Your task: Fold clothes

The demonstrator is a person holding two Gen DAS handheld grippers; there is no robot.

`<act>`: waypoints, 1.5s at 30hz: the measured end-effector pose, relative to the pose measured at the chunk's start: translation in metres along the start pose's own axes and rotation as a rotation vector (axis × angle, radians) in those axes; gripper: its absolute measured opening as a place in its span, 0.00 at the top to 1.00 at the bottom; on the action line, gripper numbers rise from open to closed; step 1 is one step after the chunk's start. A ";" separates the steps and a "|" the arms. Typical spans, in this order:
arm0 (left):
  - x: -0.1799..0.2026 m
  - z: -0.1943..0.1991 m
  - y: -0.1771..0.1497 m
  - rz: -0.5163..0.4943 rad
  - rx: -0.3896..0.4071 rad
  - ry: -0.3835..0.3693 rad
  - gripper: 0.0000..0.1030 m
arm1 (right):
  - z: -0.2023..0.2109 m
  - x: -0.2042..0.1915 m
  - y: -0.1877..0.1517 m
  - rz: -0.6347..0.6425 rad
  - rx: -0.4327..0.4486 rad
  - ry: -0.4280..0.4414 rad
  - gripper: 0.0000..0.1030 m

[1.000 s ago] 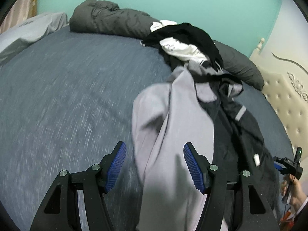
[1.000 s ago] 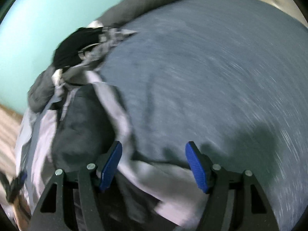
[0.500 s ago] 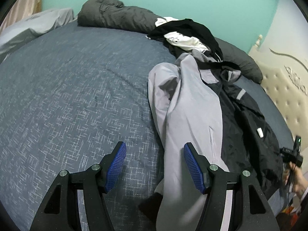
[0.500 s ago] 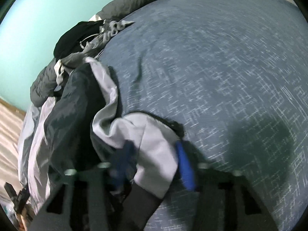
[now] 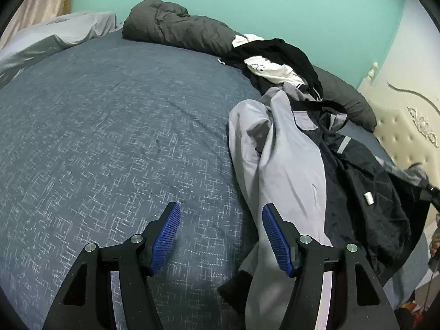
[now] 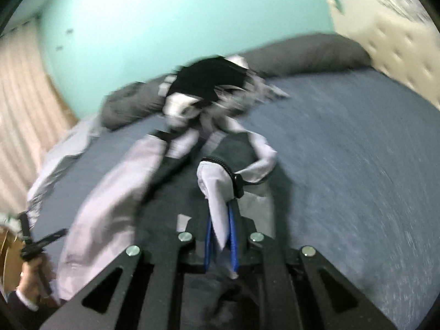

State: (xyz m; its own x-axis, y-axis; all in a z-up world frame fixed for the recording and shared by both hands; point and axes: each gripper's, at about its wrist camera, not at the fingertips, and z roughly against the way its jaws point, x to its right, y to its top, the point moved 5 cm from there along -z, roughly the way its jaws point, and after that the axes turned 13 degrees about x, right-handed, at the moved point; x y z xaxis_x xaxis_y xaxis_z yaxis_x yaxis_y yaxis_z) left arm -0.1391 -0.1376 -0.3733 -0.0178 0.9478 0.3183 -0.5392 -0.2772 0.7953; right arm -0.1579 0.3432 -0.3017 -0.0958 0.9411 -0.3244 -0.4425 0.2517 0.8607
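A grey and black jacket [image 5: 288,165] lies crumpled along the right side of the blue bed cover [image 5: 110,126]. My left gripper [image 5: 221,206] is open just above the cover, and its right finger touches the jacket's grey sleeve; nothing is between the pads. In the right wrist view my right gripper [image 6: 220,220] is closing its jaws, and the blue pads pinch a light grey flap of the jacket [image 6: 214,184] with a zipper and cord lock at its edge. The flap is raised off the bed.
A heap of black and white clothes [image 5: 277,60] sits at the jacket's far end. A dark grey duvet [image 5: 178,27] lies along the teal wall. A cream tufted headboard [image 5: 407,126] stands right and a pale sheet [image 5: 55,33] far left. A hand [image 6: 30,275] holds the left gripper.
My right gripper went from open over the jacket's edge to pinching its grey flap, then rose and rolled. My left gripper slid left, so the grey sleeve now lies beside its right finger.
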 end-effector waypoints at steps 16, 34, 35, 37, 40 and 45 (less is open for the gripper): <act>-0.015 0.018 -0.001 0.013 0.008 -0.005 0.36 | -0.056 -0.192 -0.107 0.196 -0.381 0.351 0.90; -0.008 0.015 -0.004 0.029 -0.041 -0.036 0.31 | -0.013 -0.075 -0.089 0.036 -0.310 0.124 0.43; -0.006 0.017 -0.001 0.031 -0.039 -0.037 0.31 | -0.012 -0.057 -0.088 -0.006 -0.309 0.089 0.42; -0.002 0.022 0.003 0.031 -0.037 -0.042 0.31 | -0.009 -0.019 -0.086 -0.091 -0.305 0.017 0.42; 0.004 0.031 0.005 0.016 -0.041 -0.048 0.30 | -0.009 0.023 -0.094 -0.194 -0.338 -0.064 0.42; 0.008 0.049 0.006 -0.020 -0.054 -0.035 0.29 | -0.018 0.046 -0.110 -0.227 -0.429 -0.090 0.42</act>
State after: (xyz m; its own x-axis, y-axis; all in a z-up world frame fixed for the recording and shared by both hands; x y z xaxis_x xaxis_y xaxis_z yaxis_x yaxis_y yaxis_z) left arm -0.1015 -0.1395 -0.3410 0.0225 0.9466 0.3217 -0.5835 -0.2488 0.7730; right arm -0.1300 0.3549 -0.4184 0.1150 0.8939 -0.4333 -0.7723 0.3548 0.5270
